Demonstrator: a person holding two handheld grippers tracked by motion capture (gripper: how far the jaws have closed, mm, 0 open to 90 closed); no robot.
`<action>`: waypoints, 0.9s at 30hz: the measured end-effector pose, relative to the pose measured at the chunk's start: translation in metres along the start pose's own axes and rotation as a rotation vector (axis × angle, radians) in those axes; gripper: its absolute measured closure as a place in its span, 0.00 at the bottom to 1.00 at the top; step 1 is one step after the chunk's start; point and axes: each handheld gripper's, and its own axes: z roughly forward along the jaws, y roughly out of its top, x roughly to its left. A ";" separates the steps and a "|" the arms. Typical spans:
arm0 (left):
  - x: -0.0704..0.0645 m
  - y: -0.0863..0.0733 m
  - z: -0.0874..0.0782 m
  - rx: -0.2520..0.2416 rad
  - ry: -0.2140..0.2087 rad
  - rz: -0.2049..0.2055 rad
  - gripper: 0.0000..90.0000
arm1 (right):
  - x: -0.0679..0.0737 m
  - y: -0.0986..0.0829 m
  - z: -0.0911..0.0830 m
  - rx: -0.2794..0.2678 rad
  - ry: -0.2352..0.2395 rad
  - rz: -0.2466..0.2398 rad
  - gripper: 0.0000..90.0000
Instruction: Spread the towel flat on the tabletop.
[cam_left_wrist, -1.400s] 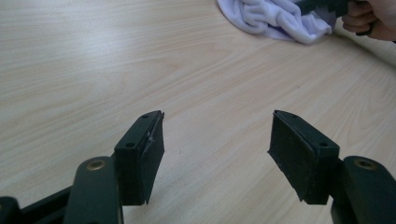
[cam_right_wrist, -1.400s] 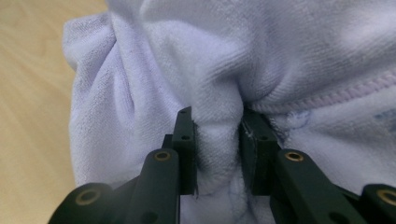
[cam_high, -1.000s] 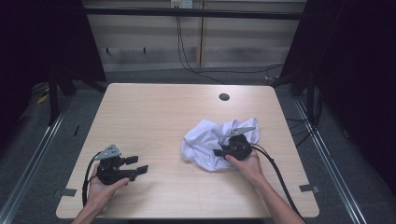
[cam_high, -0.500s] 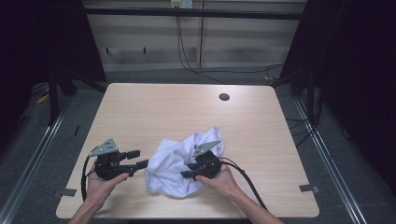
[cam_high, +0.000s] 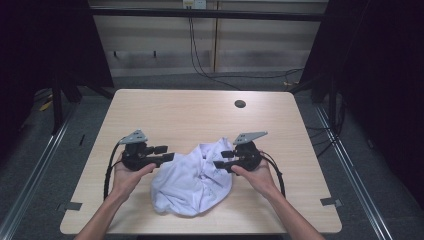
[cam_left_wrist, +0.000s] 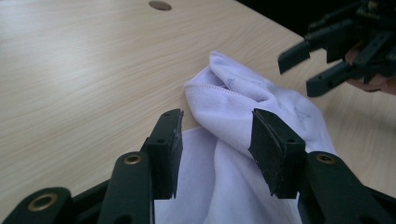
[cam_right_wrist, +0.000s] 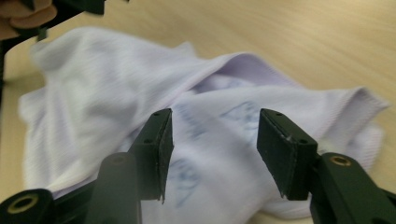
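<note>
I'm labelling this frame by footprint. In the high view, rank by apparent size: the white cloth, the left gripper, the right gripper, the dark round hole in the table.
1. white cloth
2. left gripper and right gripper: look alike, not ranked
3. dark round hole

No readable text; white cloth (cam_right_wrist: 224, 135) bears faint blue printed marks, too blurred to read.

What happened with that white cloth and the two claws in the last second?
The right claw dragged the white cloth from the table's right side toward the middle and nearer the person, then opened and let it go. The left claw moved slightly inward to the cloth's left edge, jaws open. The dark round hole in the table stayed as it was.
</note>
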 end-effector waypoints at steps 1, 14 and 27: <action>0.000 0.002 0.008 0.017 -0.015 0.005 0.59 | -0.006 0.002 0.002 -0.006 -0.004 0.007 0.48; 0.004 -0.020 0.061 0.219 -0.110 -0.071 0.35 | -0.005 -0.014 0.051 0.123 -0.098 -0.007 0.43; -0.009 -0.015 0.029 0.058 -0.201 -0.031 0.84 | -0.013 -0.009 0.019 0.049 -0.070 0.037 0.91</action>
